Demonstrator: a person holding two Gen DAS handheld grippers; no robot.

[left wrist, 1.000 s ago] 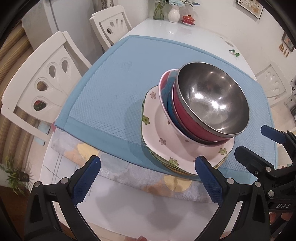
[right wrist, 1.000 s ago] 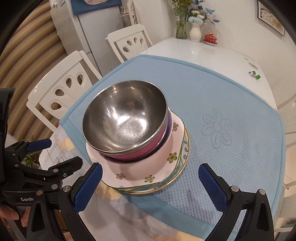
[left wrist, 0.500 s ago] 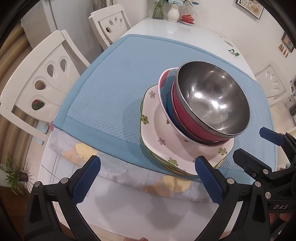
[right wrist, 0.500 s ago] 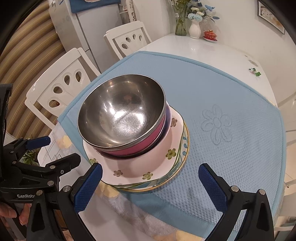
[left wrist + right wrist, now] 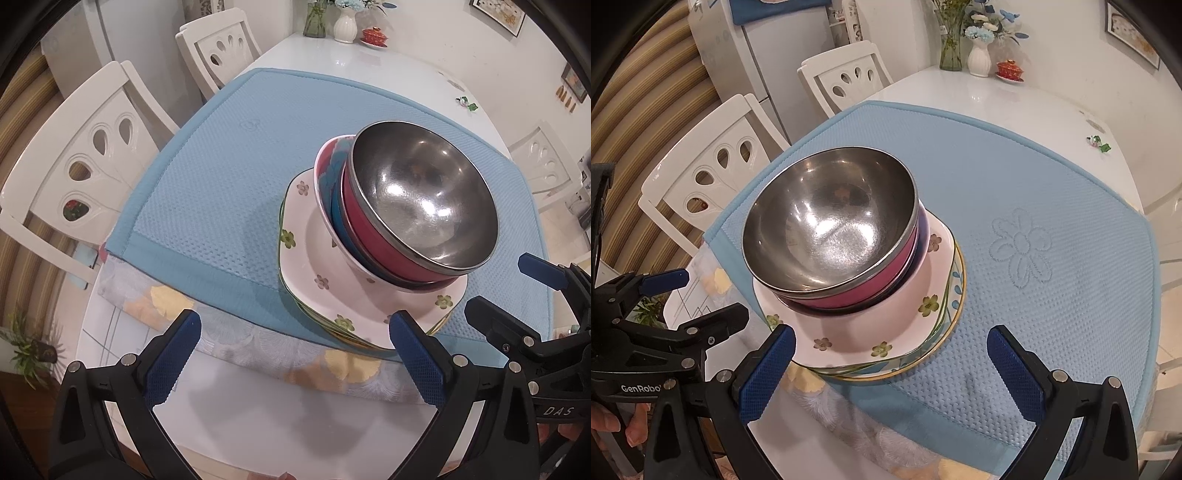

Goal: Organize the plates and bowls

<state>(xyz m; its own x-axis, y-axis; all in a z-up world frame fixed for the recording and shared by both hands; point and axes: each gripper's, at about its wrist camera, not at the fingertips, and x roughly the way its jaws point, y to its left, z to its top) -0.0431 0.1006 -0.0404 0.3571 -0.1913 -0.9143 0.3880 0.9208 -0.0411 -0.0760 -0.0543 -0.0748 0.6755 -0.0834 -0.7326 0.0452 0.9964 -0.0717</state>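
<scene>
A steel bowl (image 5: 421, 199) (image 5: 831, 229) with a pink outside tops a nest of bowls. Below it sit a blue bowl (image 5: 341, 221) and a white patterned bowl (image 5: 325, 184). The nest rests on a flowered plate (image 5: 317, 273) (image 5: 879, 332), which lies on a gold-rimmed plate (image 5: 951, 332) near the blue mat's front edge. My left gripper (image 5: 293, 354) (image 5: 698, 299) is open, just short of the stack on its front-left side. On the stack's front-right side my right gripper (image 5: 890, 365) (image 5: 517, 291) is open and holds nothing.
The blue mat (image 5: 229, 177) covers a white table (image 5: 997, 99) over a patterned cloth (image 5: 258, 347). Two white chairs (image 5: 85, 166) (image 5: 846, 77) stand along the left side. Vases (image 5: 979, 59) and a red lidded cup (image 5: 1008, 68) are at the far end.
Almost nothing. The right wrist view has shifted slightly, and the stack and both open grippers stay as they were.
</scene>
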